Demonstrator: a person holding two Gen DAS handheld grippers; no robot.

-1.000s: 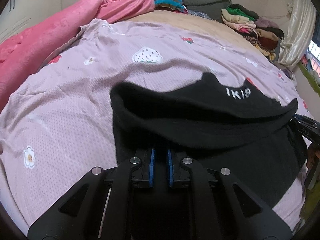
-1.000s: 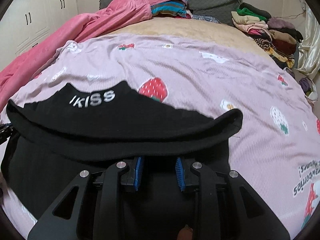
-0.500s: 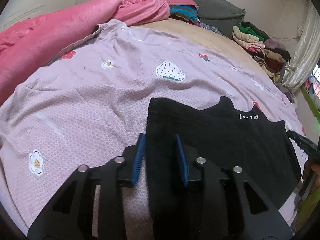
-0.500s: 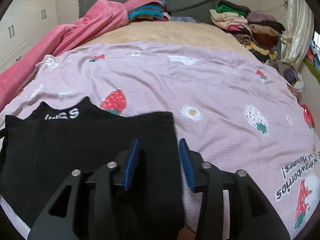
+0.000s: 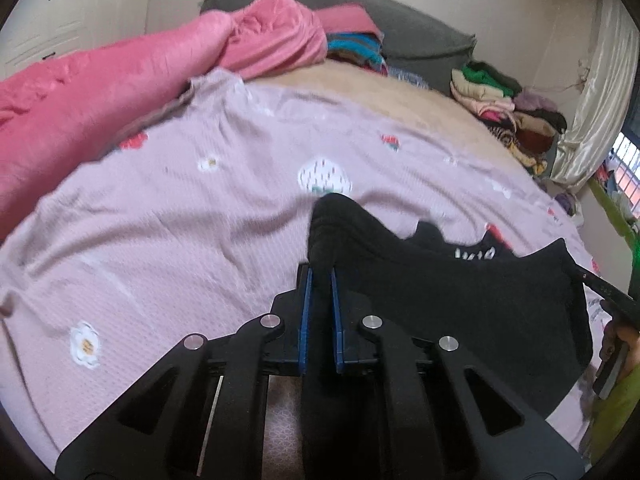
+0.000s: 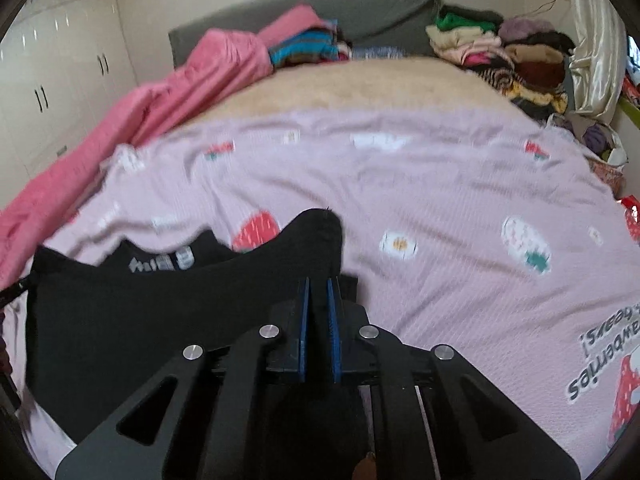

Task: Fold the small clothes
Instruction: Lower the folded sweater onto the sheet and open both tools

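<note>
The left gripper (image 5: pixel 320 280) is closed on the near left corner of the black garment (image 5: pixel 460 300), its blue pads pinching a raised fold. The right gripper (image 6: pixel 318 286) is likewise clamped on the garment's (image 6: pixel 160 312) near right corner. The cloth lies spread between them on the lilac strawberry-print sheet (image 6: pixel 440 208), white lettering at its far edge.

Ahead of both claws the lilac strawberry-print sheet (image 6: pixel 440 200) lies bare and passable. A heaped pink blanket (image 5: pixel 80 100) walls the left side; stacked folded clothes (image 6: pixel 500 52) block the far right corner by the grey headboard (image 6: pixel 360 8).
</note>
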